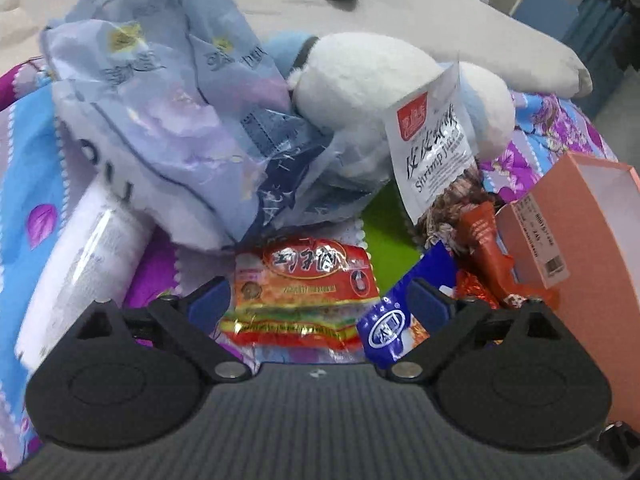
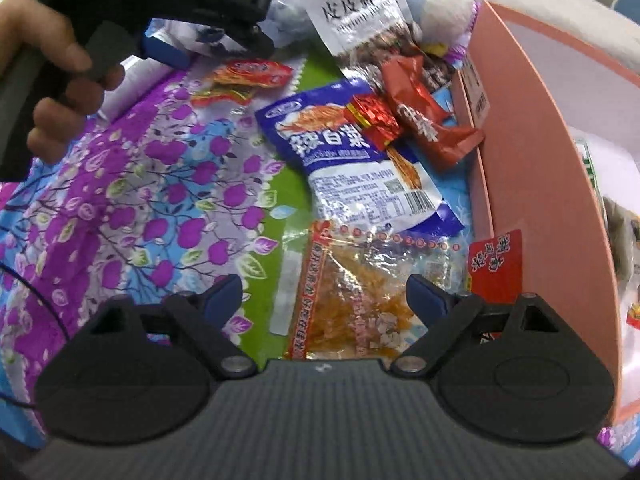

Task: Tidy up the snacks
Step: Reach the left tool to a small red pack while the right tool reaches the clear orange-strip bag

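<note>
A salmon-pink cardboard box point(image 2: 532, 184) with a white inside stands open at the right of a flower-printed purple, blue and green bedsheet point(image 2: 132, 200); a few packets show inside it at the far right edge, one with green print, too cut off to name, and a red label point(image 2: 496, 264) with dark characters sits against its pink wall. The snacks lie loose on the sheet just beside the box: a blue-and-silver pouch of spicy cabbage point(image 2: 360, 168), a small red foil sweet point(image 2: 374, 120) resting on it, a rust-red twisted wrapper point(image 2: 424, 120) touching the box wall, a clear white "Shrimp" packet point(image 1: 434, 148) leaning on a white and blue plush toy point(image 1: 360, 80), and a crumpled pale blue plastic bag point(image 1: 168, 112) to the left. The left gripper point(image 1: 320, 300) is released, its blue-padded jaws spread wide either side of a red-and-yellow burger-print gummy packet point(image 1: 304, 292) without pressing it. The right gripper point(image 2: 324, 300) is likewise spread, hanging over a clear red-bordered packet of yellow shredded snack point(image 2: 360, 300), grasping nothing. A hand point(image 2: 52, 92) grips the left tool's handle.
</note>
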